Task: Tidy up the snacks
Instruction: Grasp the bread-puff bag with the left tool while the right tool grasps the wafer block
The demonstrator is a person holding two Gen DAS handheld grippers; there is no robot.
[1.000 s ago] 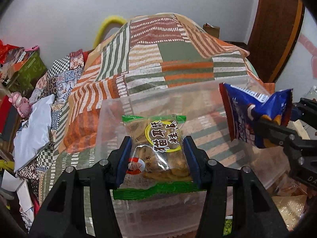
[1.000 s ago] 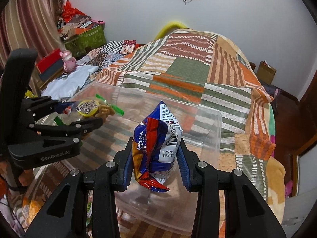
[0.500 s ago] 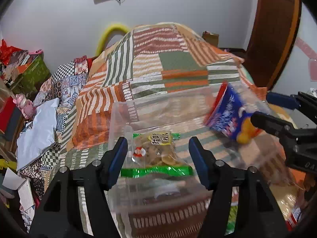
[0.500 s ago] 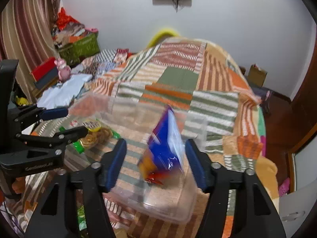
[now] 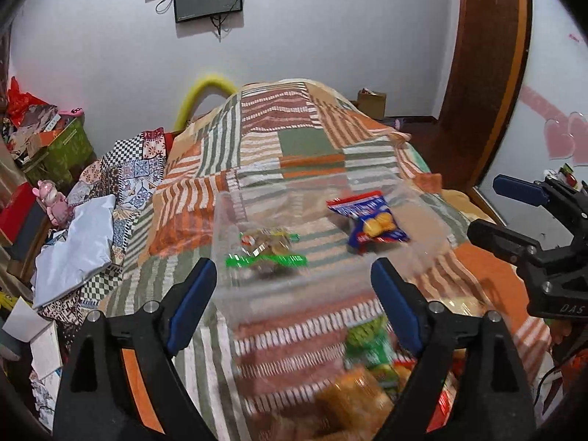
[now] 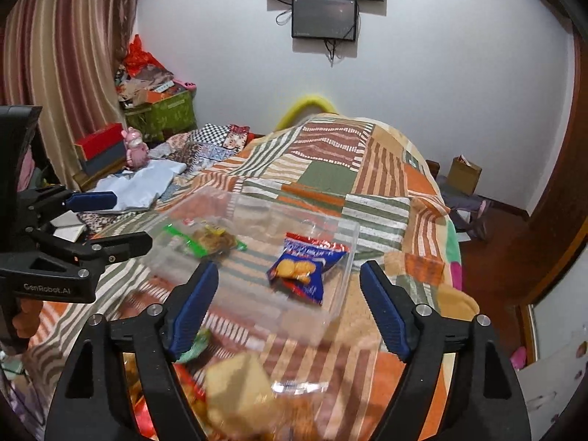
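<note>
A clear plastic bin (image 5: 294, 286) (image 6: 341, 294) sits on the striped patchwork bedspread. Inside it lie a green-edged snack packet (image 5: 266, 251) (image 6: 205, 240) on the left and a blue-and-red biscuit packet (image 5: 371, 222) (image 6: 305, 266) on the right. My left gripper (image 5: 294, 301) is open and empty, held above and in front of the bin; it also shows in the right wrist view (image 6: 106, 220). My right gripper (image 6: 286, 305) is open and empty too, on the bin's right side, and shows in the left wrist view (image 5: 507, 213).
A blurred heap of loose snack packets (image 5: 367, 386) (image 6: 235, 386) lies on the bed just below both grippers. Folded clothes (image 5: 77, 246), a pink toy (image 5: 51, 202) and boxes (image 6: 99, 147) crowd the left side. A door (image 5: 485, 73) stands at right.
Both grippers opened and let their packets fall into the bin, then pulled up and back. The packets now lie flat on the bin floor.
</note>
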